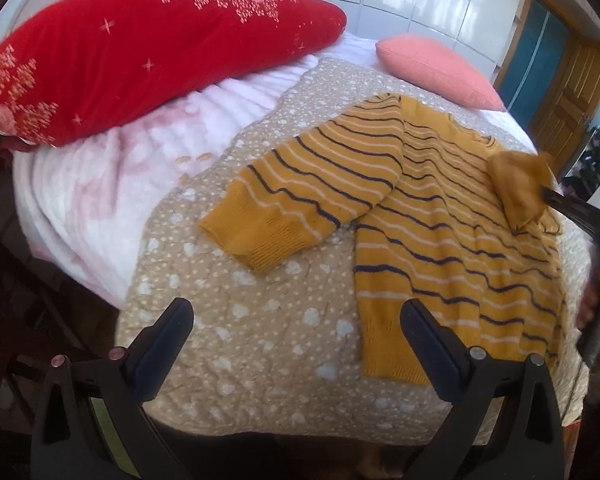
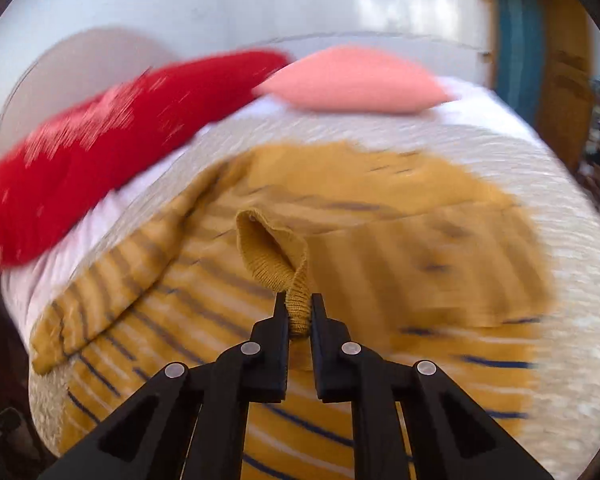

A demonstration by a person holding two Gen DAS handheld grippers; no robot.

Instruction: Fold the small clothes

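Observation:
A small mustard-yellow sweater with navy and white stripes lies flat on the bed; its left sleeve is folded across toward the left. My right gripper is shut on the ribbed cuff of the other sleeve and holds it lifted over the sweater's body. That raised cuff and the right gripper also show at the right of the left wrist view. My left gripper is open and empty, hovering over the quilt near the sweater's hem.
A beige quilt with white spots covers the bed, with a pink-white fleece blanket to the left. A large red pillow and a pink pillow lie at the head. A wooden door stands at the right.

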